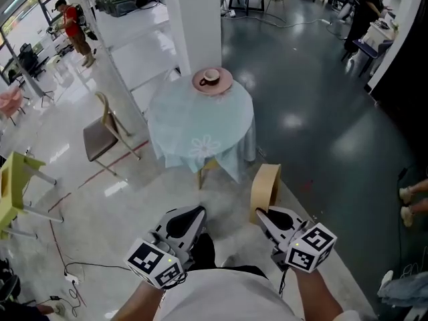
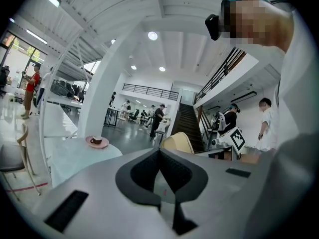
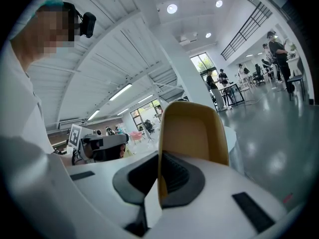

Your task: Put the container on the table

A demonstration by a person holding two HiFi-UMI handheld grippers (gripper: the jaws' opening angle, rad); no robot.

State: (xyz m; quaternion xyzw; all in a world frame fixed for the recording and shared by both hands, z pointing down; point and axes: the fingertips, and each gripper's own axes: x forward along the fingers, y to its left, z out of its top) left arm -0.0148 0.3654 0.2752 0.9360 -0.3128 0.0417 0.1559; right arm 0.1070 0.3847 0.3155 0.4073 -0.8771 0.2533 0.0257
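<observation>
right gripper view: right gripper [image 3: 159, 180] clamped on wall of tan plastic container [image 3: 195, 128]. left gripper [image 1: 195, 214] closed, empty. container airborne, well short of round teal-clothed table [image 1: 180, 126]. hold upright, land on bare cloth clear of pink saucer with cup [image 1: 212, 81], then release.

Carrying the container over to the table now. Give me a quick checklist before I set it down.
1. Grip: ok. The right claw is shut on the wall of the container.
2. Left claw out of the way: ok. It is shut, with nothing in it, beside the right one.
3. Landing spot: ok. The table has bare cloth on the near side; the plate with a cup sits at the far edge.
4. Container above the table: not ok. It hangs over the floor, short of the near edge.
5. Container level for setting down: cannot tell.
</observation>
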